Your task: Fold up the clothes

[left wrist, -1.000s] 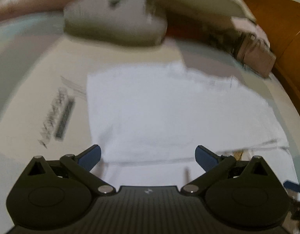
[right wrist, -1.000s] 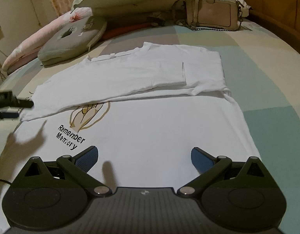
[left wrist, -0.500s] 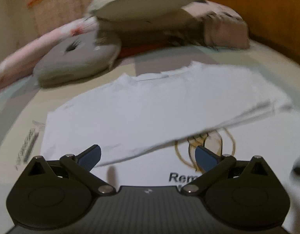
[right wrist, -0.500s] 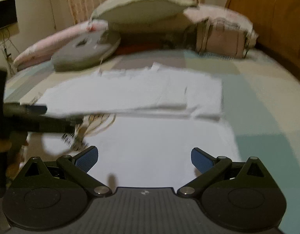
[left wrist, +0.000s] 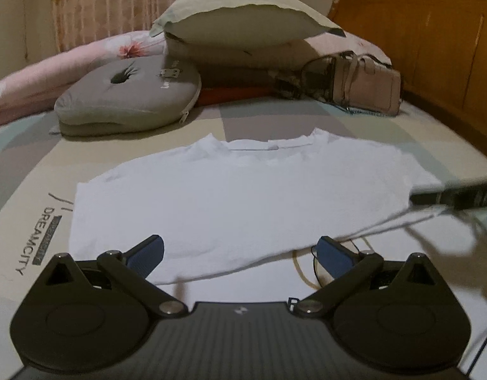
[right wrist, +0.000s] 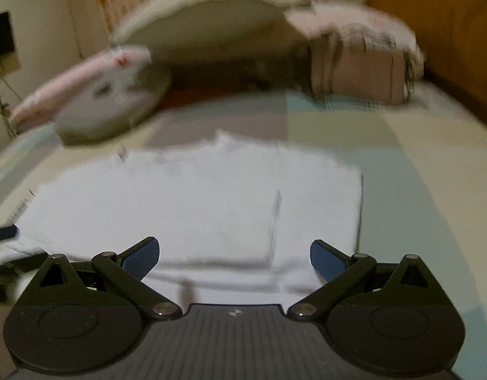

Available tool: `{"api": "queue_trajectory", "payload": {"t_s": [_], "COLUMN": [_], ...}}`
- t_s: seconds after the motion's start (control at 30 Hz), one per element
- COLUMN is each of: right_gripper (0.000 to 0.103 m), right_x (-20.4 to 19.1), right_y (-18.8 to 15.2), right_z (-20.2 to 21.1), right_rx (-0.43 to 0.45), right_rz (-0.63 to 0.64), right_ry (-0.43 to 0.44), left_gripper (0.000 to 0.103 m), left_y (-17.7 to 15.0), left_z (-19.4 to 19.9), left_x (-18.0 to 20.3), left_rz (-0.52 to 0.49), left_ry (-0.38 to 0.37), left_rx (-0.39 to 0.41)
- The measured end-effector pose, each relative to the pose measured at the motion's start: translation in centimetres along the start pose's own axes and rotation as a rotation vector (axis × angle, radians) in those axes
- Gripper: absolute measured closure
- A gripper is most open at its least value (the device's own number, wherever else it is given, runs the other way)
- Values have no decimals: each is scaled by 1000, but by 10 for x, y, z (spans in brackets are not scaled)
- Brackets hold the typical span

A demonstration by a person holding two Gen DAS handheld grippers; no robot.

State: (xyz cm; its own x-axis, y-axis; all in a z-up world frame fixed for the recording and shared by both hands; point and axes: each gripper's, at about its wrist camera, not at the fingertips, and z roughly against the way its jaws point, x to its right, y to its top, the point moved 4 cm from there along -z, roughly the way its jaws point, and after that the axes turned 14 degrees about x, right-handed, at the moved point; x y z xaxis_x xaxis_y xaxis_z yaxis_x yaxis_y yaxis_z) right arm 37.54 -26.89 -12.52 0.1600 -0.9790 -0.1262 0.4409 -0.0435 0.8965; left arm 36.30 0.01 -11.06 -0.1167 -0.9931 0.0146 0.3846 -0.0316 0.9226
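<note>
- White cotton t-shirt (left wrist: pixel 230 196) is lying flat on the bed sheet (left wrist: pixel 385 126), collar end pointing toward the grey round cushion (left wrist: pixel 126 95). Part of it is folded over itself, and a bit of the printed graphic (left wrist: pixel 302 264) pokes out from under the folded edge on the side away from the cushion.
- What's changed: a second ago both cameras were down low over the fabric. Now both have pulled back and tilted up — you can see the cushion, the pillows and the handbag (left wrist: pixel 366 85) behind the shirt.
- Left gripper (left wrist: pixel 240 253): fingers spread wide, nothing between them, hovering over the shirt's near edge.
- Right gripper (right wrist: pixel 234 255): also spread open and empty. Its view is blurry, so it's moving.
- In the left view, the right gripper shows as a dark bar at the shirt's far right corner.
- My read — a fold just got laid down and let go, and the hands are repositioning. The shirt looks only partly folded, so more folds probably remain.
</note>
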Motion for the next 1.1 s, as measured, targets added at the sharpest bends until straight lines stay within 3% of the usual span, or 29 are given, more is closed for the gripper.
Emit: {"api": "queue_trajectory", "payload": {"t_s": [0.2,0.4,0.57,0.67,0.9,0.97,1.1], "right_gripper": [0,0,0,0,0,0,0], "right_x": [7,-1,9,2,-35,-44,-59], "right_y": [-15,8,-12,-11,-18,-26,-51], "right_z": [-2,-14,-19,15,132,151,167], "right_rx": [-84,-29,-118,-156,-107,-107,-138], "right_rz": [-10,11,17,10,19,22,5], "right_ry": [4,8,-28,-67,-65,-69,-57], "left_gripper": [1,1,1,1,1,1,1], "left_y": [1,2,2,5,21,26,26], "left_z": [0,1,1,3,36,57,105], "left_x": [-11,-11,-13,-13,2,9,29], "left_rz": [53,54,54,55,40,37,-74], "left_ry": [27,17,21,16,-47,-67,-106], "left_rx": [-8,-6,-11,-12,22,28,21]}}
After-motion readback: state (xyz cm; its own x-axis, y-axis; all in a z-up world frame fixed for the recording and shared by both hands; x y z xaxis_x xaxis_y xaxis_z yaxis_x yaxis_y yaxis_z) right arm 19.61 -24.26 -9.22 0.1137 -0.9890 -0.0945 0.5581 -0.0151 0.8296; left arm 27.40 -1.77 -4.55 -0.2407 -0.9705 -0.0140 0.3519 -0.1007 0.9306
